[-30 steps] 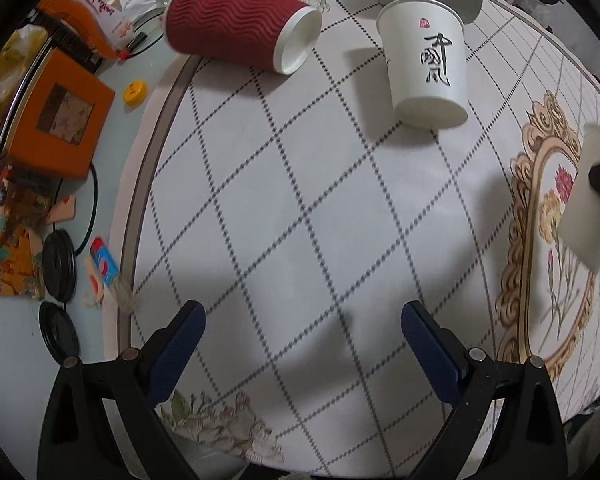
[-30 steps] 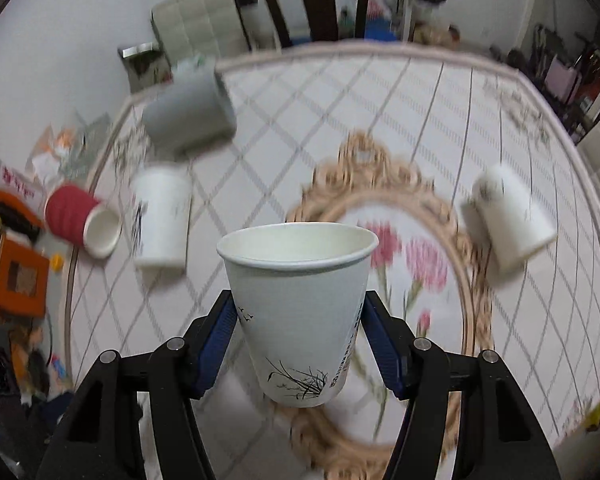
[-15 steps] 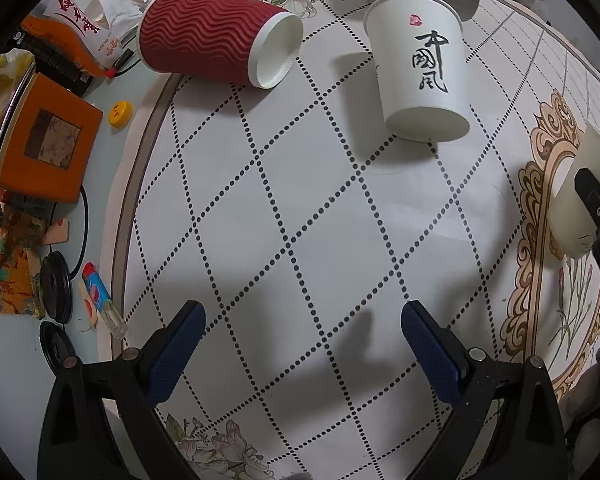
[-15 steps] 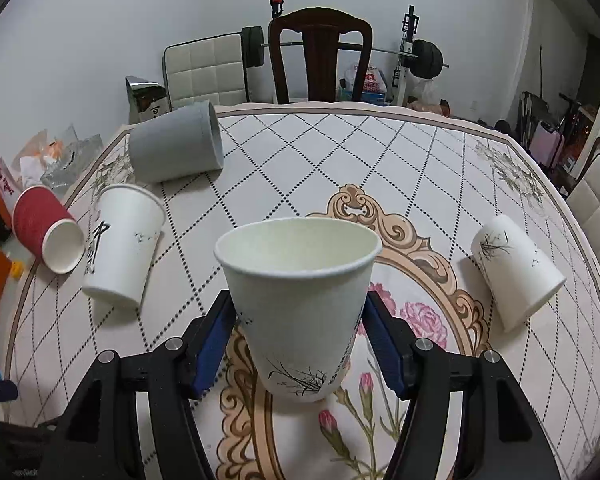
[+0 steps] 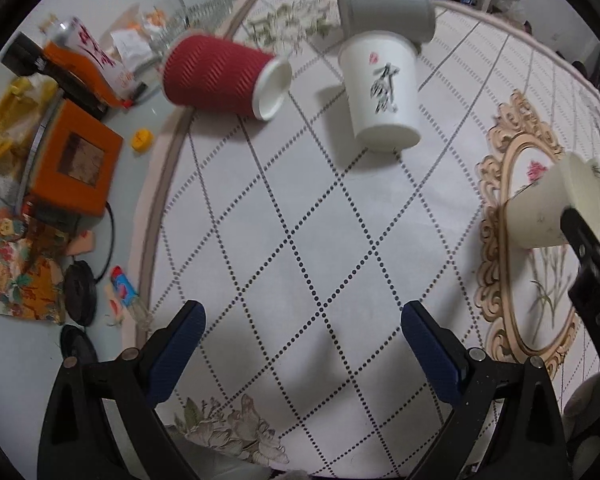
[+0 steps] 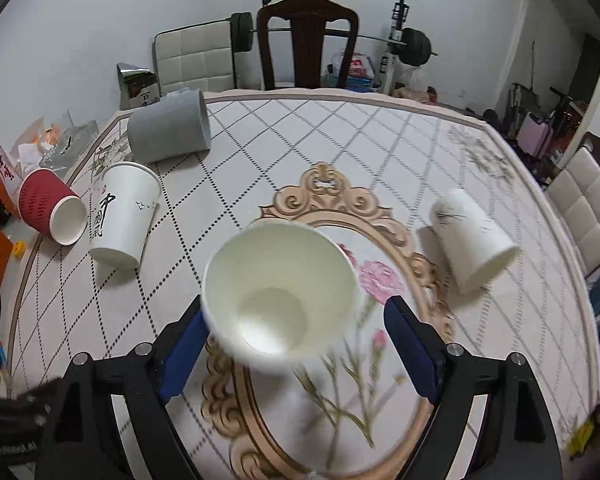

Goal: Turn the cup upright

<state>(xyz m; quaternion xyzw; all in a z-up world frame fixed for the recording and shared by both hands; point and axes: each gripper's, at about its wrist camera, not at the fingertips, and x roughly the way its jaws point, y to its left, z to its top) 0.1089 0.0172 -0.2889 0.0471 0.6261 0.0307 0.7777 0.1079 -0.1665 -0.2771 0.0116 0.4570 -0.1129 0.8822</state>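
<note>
A white paper cup [image 6: 278, 292] stands upright on the tablecloth between the open fingers of my right gripper [image 6: 292, 326]; the fingers are apart from its sides, and I look down into its mouth. It also shows at the right edge of the left wrist view [image 5: 548, 208]. My left gripper [image 5: 300, 320] is open and empty above the checked cloth. A white cup with black calligraphy [image 5: 380, 96], a red ribbed cup [image 5: 220, 76] and a grey cup [image 5: 384, 10] lie on their sides ahead of it.
Another white cup [image 6: 472, 236] lies on its side at the right. The table edge [image 5: 156, 208] runs along the left, with an orange box [image 5: 76, 160], packets and lids on the floor beyond. Chairs [image 6: 306, 40] and a barbell stand past the far edge.
My right gripper has opened and let go of the white cup, which now stands on the cloth. The gripper has risen, looking down into it. My left gripper pulled back slightly.
</note>
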